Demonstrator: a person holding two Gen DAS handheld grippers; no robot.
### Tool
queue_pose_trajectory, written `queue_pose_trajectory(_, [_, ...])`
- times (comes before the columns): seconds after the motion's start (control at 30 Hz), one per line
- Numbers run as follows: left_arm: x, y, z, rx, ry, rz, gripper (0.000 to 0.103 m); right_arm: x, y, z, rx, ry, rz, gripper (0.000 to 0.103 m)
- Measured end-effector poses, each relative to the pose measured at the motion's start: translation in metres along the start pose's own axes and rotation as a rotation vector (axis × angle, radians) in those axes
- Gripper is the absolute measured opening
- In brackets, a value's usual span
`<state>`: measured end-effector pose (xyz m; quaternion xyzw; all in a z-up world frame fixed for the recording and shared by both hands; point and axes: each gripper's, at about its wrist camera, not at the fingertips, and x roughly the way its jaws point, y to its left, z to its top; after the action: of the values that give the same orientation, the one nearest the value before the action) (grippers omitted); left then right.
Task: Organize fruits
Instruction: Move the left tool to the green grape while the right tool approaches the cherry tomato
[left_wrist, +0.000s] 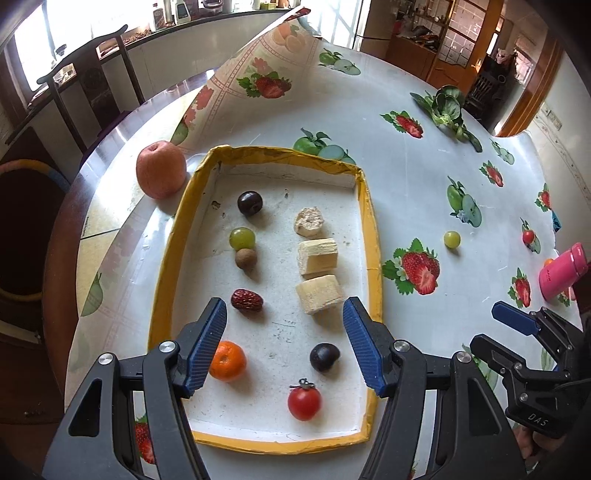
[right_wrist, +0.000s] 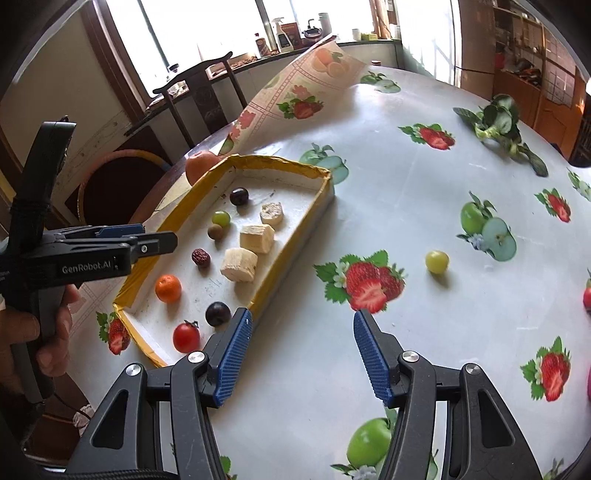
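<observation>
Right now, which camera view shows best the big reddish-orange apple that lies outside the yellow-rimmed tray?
The left wrist view shows it best: the big reddish-orange apple appears whole, beside the far left corner of the yellow-rimmed tray. In the right wrist view the apple is smaller, and the tray's rim hides its lower part.

Both tools point steeply downward: the left tool (left_wrist: 284, 314) gapes wide and empty, the right tool (right_wrist: 303, 326) apparently likewise.
</observation>
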<state>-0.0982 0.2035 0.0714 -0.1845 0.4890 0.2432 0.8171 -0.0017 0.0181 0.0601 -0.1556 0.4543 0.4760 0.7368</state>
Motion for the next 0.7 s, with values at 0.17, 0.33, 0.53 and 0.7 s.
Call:
queue_pose_trajectory(0.17, [0.004,-0.037,0.007,0.037,0.008,-0.053,0.065,-0.014,-0.040,-0.018,0.091,-0.003,-0.055,0.059])
queue_pose_trajectory(0.33, [0.014,-0.084,0.018,0.080,0.019,-0.119,0.065,-0.031,-0.088,-0.022,0.186,-0.016,-0.159,0.059])
queue_pose_trajectory(0.53, [0.039,-0.137,0.031,0.130,0.049,-0.187,0.065,-0.048,-0.147,-0.012,0.270,-0.037,-0.304,0.059])
queue_pose_trajectory(0.7, [0.068,-0.166,0.041,0.143,0.090,-0.213,0.065,-0.053,-0.191,0.007,0.307,-0.025,-0.414,0.059])
